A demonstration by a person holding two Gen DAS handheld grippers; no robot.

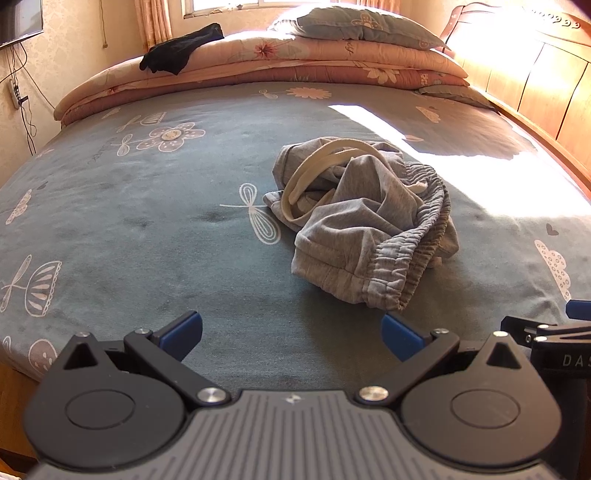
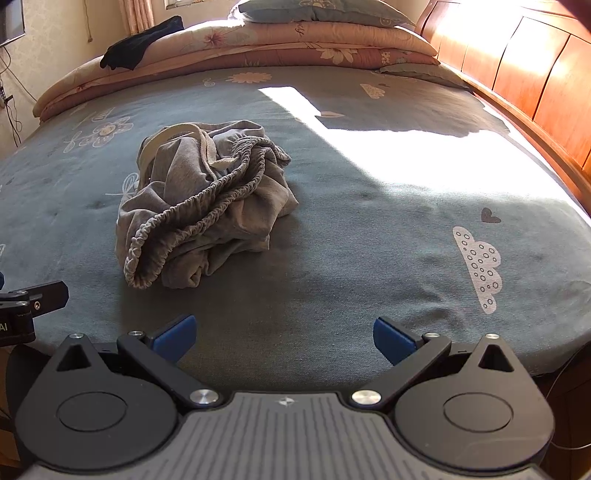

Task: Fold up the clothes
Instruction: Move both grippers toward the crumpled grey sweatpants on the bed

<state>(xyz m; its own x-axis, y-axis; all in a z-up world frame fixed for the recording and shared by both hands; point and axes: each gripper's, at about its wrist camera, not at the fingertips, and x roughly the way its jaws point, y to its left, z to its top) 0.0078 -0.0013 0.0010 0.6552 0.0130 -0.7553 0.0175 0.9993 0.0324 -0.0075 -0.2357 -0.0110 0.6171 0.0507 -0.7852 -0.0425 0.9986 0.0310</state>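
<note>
My left gripper [image 1: 291,334] has its blue pads spread wide with nothing between them, and my right gripper [image 2: 283,334] stands the same, both tilted down over the near edge of the bed [image 1: 155,236]. Ahead of them, between the two views, lies one crumpled grey garment [image 1: 364,221], bunched in a heap with its elastic waistband [image 2: 192,218] curling toward me and a pale drawstring [image 1: 314,173] looped over the top. To start well, I judge I should take the waistband at two separated spots, one per gripper, and lift and spread it flat before any fold. Counting outward: one grey garment, one black garment [image 1: 181,50] draped on the stacked quilts [image 1: 295,59] at the far side, and one pillow [image 1: 364,24] atop them.
</note>
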